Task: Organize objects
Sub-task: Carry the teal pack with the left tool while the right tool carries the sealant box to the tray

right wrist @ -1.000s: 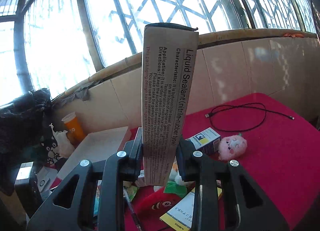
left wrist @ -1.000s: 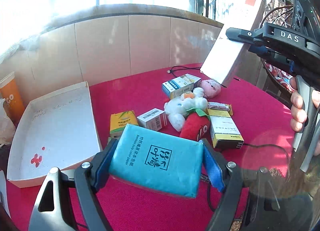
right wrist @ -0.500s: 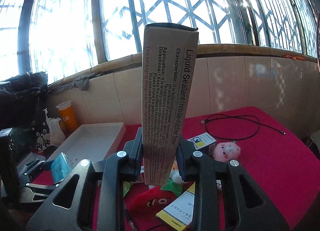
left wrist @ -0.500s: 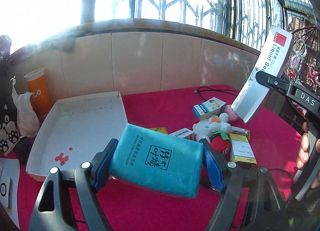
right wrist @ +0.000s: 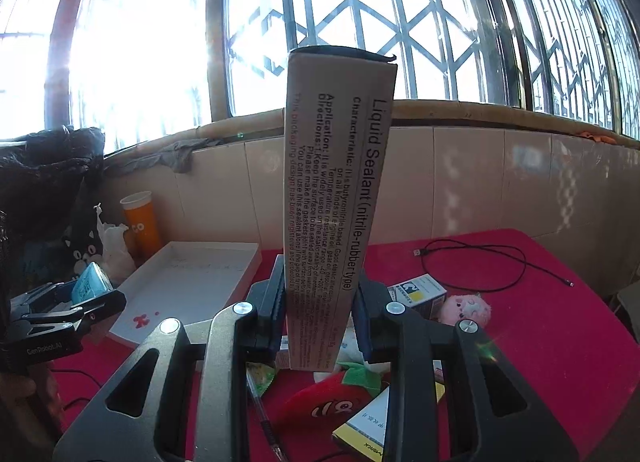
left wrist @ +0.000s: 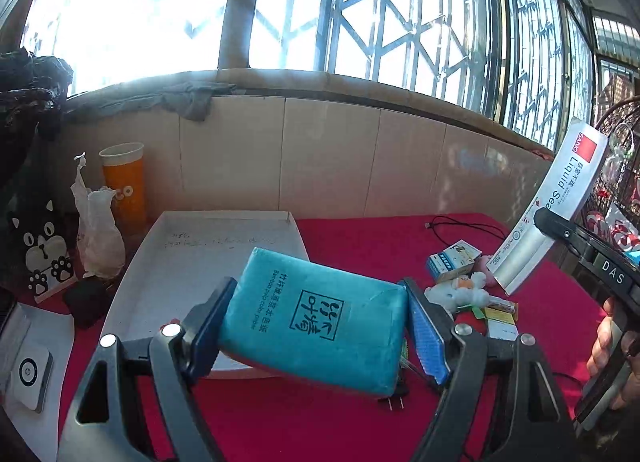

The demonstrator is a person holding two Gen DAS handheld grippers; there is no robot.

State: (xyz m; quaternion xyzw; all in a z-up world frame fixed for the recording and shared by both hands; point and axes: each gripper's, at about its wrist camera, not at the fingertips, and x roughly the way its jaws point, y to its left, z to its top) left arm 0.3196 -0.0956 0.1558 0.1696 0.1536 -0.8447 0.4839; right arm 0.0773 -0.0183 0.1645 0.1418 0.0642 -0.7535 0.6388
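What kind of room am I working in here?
Probably an enclosed balcony or sunroom in a home: tall barred windows above a tiled low wall, and a red-covered table strewn with household clutter such as a pink plush toy.

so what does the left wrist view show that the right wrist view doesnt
Only the left wrist view shows the printed top of the teal tissue pack clamped in the left gripper, the white device at the table's left edge, and the sealant box's red logo.

Only the right wrist view shows the liquid sealant box's printed instructions, a pen and the whole black cable.

Both show the white tray, orange cup, strawberry plush, red tablecloth and barred windows.
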